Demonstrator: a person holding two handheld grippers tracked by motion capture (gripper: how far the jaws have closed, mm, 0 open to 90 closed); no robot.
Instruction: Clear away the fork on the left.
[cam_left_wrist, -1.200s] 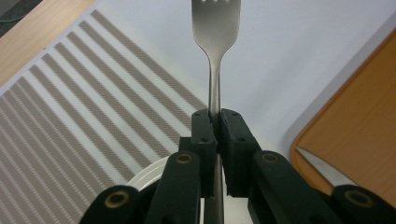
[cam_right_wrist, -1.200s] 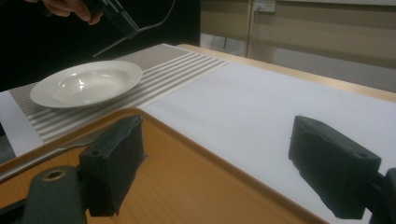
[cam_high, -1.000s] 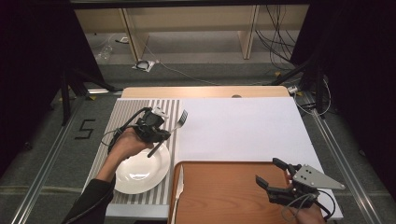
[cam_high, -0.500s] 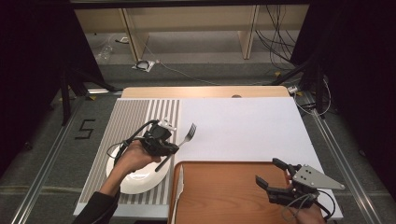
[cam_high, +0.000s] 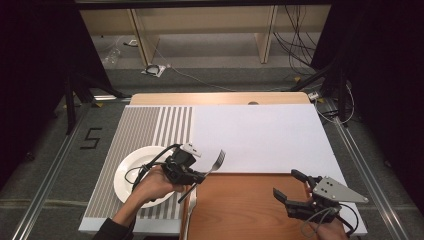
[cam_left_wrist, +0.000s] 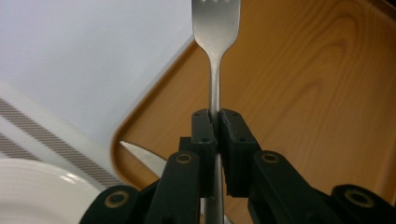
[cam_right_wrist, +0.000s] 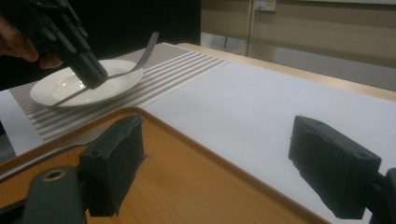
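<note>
We hold the fork (cam_left_wrist: 215, 56) by its narrow neck in the clamped left gripper (cam_high: 196, 176), above the wooden tray's (cam_high: 240, 210) corner near the knife (cam_left_wrist: 142, 156); it may pivot or slip, while the right gripper (cam_high: 292, 192) gapes empty.

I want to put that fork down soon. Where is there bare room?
The wooden tray is bare between the knife at its left edge and the right tongs. The white sheet beyond is bare too. The plate side is crowded by the left tongs holding the fork.
</note>
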